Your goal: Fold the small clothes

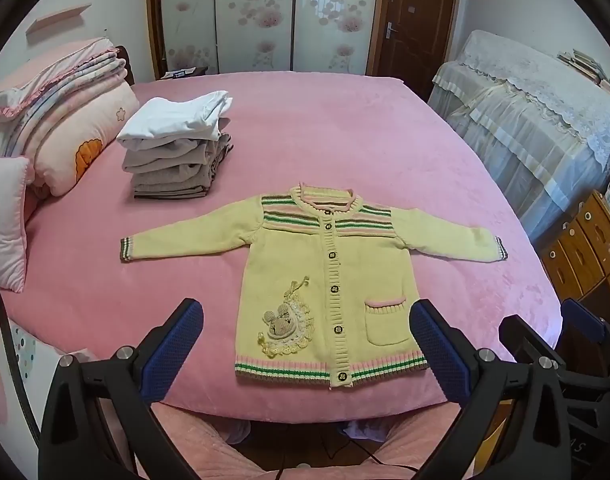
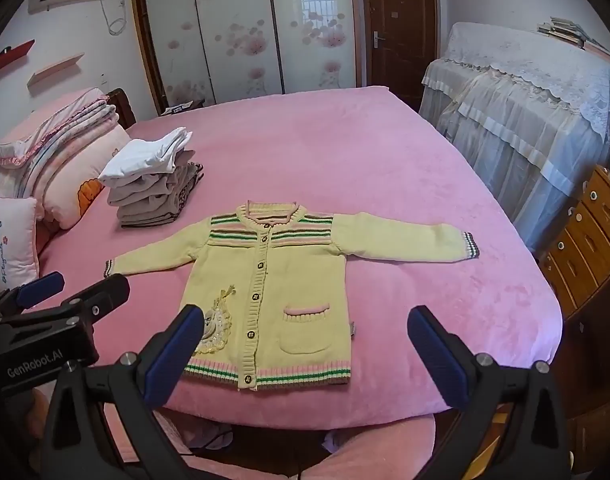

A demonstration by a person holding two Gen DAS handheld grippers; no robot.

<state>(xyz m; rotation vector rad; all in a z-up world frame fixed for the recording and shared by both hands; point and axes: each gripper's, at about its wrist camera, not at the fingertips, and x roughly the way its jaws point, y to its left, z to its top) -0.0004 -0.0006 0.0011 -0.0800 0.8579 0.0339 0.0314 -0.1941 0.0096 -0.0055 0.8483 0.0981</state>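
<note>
A small yellow knit cardigan (image 1: pixel 325 276) with green, pink and brown stripes lies flat and face up on the pink bed (image 1: pixel 345 140), sleeves spread out to both sides. It also shows in the right wrist view (image 2: pixel 273 280). My left gripper (image 1: pixel 307 320) is open and empty, held above the bed's near edge in front of the cardigan's hem. My right gripper (image 2: pixel 305 328) is open and empty, held likewise to the right of the left one. The right gripper shows at the left wrist view's right edge (image 1: pixel 553 332); the left gripper shows at the right wrist view's left edge (image 2: pixel 73 286).
A stack of folded clothes (image 1: pixel 177 148) with a white piece on top stands at the bed's back left. Folded quilts (image 1: pixel 65 120) and a pillow (image 1: pixel 5 220) lie along the left side. A covered piece of furniture (image 1: pixel 537 128) and a wooden drawer unit (image 1: pixel 585 240) stand at the right.
</note>
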